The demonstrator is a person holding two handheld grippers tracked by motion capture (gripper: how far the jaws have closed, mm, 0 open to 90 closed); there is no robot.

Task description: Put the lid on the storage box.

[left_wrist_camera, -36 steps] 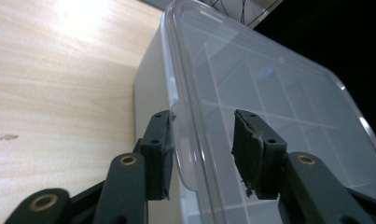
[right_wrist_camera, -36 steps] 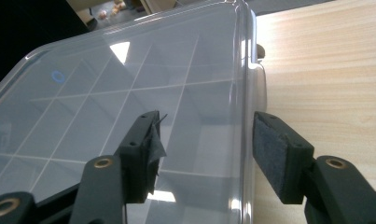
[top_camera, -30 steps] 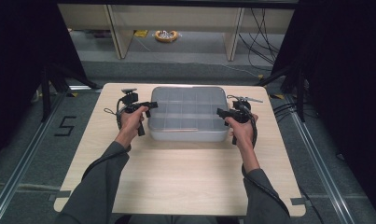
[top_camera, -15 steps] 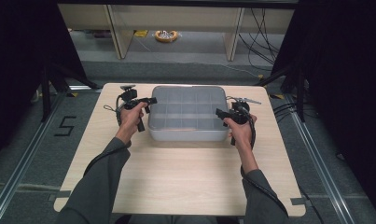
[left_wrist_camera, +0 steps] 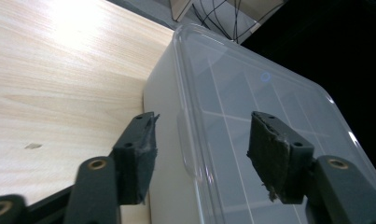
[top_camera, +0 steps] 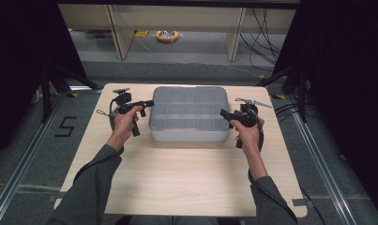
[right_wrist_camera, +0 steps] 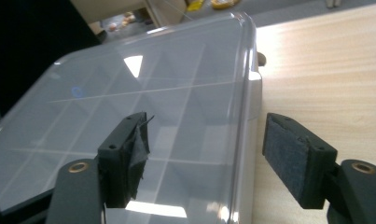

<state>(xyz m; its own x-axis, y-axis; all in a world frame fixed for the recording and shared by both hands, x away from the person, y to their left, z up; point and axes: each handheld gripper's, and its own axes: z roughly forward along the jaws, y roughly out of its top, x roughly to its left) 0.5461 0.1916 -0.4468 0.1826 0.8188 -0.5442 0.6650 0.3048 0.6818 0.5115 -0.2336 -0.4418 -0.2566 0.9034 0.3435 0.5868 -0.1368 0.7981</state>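
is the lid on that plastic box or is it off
On. The clear lid lies flat over the box, its edge lapping the rim in both gripper views, with the dividers showing through it. Whether it is latched, I cannot tell.

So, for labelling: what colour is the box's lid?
Clear, colourless lid; grid of dividers shows through. Best in the right gripper view.

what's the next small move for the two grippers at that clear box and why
Probably ease both in a little further, then close on the lid's side edges. The left hand-held gripper and the right hand-held gripper are open, each straddling an opposite side edge of the compartment box, whose clear lid is still on. The pads don't appear to press it yet, so closing would give a two-sided hold.
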